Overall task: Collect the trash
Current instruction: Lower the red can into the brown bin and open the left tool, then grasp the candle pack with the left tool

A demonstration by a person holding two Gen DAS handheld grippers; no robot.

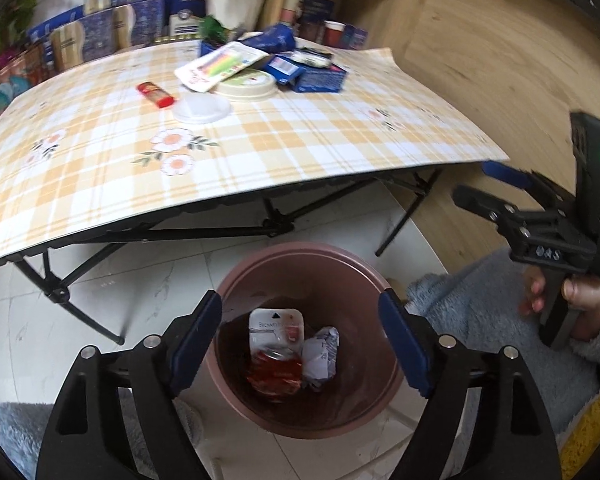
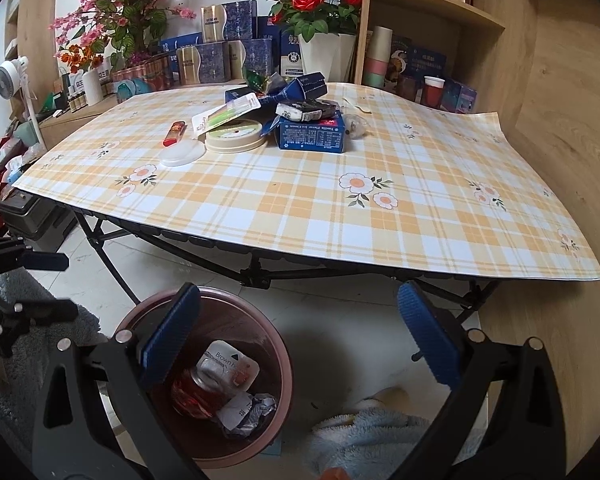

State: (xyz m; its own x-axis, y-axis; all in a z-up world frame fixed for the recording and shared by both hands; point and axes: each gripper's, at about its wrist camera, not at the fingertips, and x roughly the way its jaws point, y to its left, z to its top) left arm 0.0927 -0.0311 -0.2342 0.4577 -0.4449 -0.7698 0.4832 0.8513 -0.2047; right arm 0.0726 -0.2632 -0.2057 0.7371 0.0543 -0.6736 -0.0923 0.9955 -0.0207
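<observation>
Left claw [image 1: 300, 344] hangs wide open and empty above the brown bin [image 1: 352, 276]; right claw [image 2: 296, 340] also gapes empty; next, reach cleanly for litter on the worktop [image 2: 300, 208].

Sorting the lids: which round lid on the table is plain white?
The smaller lid, nearest the table's front edge beside the red tube. The bigger cream lid behind it carries print.

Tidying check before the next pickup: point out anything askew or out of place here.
The tablecloth overhangs the folding table and its far right corner curls up. Litter is heaped at the far side, a blue carton among it. The bin stands upright, with nothing spilled around it.
</observation>
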